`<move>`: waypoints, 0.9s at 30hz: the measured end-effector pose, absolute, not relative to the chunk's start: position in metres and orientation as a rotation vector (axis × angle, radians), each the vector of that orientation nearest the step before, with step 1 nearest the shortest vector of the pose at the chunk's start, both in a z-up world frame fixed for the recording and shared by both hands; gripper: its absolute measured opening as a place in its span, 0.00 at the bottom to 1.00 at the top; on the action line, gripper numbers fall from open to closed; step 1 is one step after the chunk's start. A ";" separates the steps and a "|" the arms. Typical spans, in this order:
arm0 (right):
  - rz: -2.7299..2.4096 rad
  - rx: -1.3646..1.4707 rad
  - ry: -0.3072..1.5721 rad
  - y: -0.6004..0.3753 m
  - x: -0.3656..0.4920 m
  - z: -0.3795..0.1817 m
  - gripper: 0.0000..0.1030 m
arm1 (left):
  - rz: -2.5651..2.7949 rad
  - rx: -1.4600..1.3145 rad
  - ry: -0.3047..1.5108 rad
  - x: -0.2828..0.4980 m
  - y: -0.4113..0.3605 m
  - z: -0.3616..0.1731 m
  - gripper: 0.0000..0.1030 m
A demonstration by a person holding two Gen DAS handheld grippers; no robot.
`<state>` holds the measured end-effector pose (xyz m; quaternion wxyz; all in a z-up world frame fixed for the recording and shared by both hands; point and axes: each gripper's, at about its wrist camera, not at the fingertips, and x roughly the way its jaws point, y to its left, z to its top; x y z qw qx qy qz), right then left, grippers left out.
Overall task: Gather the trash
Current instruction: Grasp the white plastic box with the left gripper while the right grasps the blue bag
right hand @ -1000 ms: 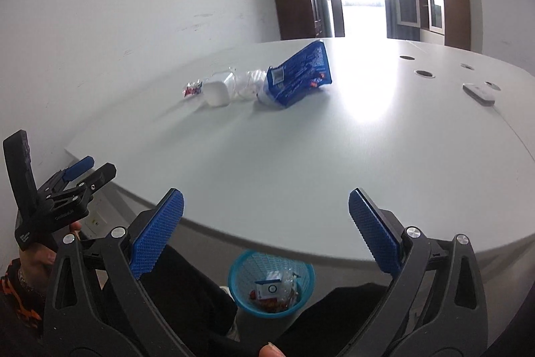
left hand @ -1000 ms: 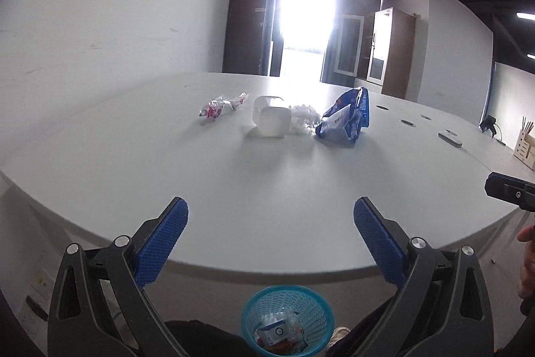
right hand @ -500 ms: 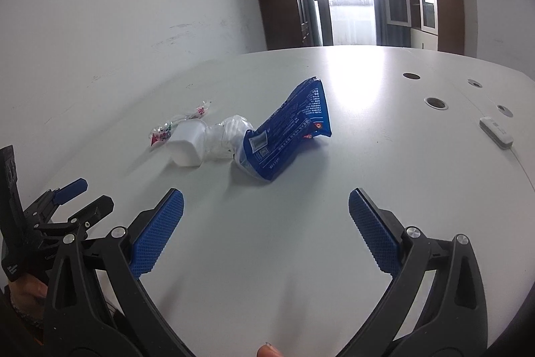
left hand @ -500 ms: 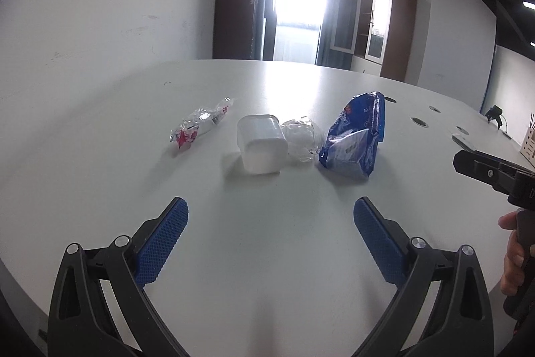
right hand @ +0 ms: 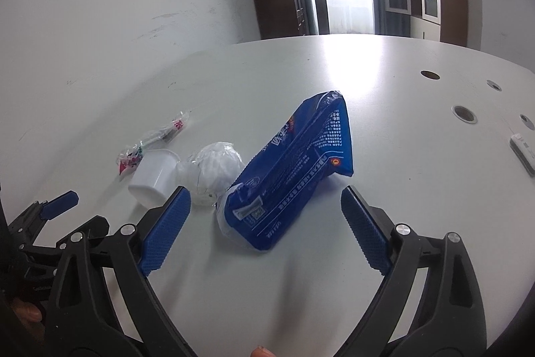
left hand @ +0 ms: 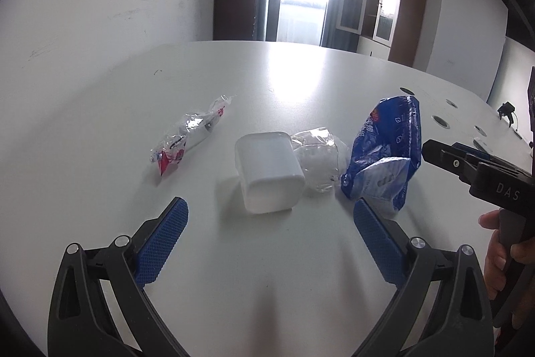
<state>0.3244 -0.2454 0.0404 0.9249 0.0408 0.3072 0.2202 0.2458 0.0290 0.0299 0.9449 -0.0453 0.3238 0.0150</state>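
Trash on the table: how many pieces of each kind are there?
Blue snack bag: 1
White plastic cup, lying on its side: 1
Clear crumpled plastic: 1
Clear wrapper with red print: 1
Total: 4 pieces on the white table

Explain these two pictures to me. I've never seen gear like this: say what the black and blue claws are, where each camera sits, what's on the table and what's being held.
There is no robot. A person carries a hand-held two-finger gripper in each hand, each with a camera looking forward along its blue-padded fingers. One picture looks out from the left gripper, the other from the right gripper. On the white table lie a white plastic cup on its side, a crumpled clear bag, a blue snack bag and a clear wrapper with red print. Both grippers are open and hold nothing; the right one's jaws have just been closing slightly, the blue bag just ahead of them.
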 end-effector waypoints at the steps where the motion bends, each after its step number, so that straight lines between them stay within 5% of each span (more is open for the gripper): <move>1: 0.454 0.093 0.634 -0.244 0.329 0.039 0.84 | 0.031 -0.097 0.672 0.252 0.029 0.028 0.93; 17: 0.506 0.133 0.739 -0.230 0.405 0.016 0.67 | 0.058 -0.220 0.792 0.324 0.050 0.005 0.82; 27: 0.479 0.091 0.775 -0.232 0.412 0.006 0.23 | 0.031 -0.248 0.847 0.334 0.048 -0.007 0.62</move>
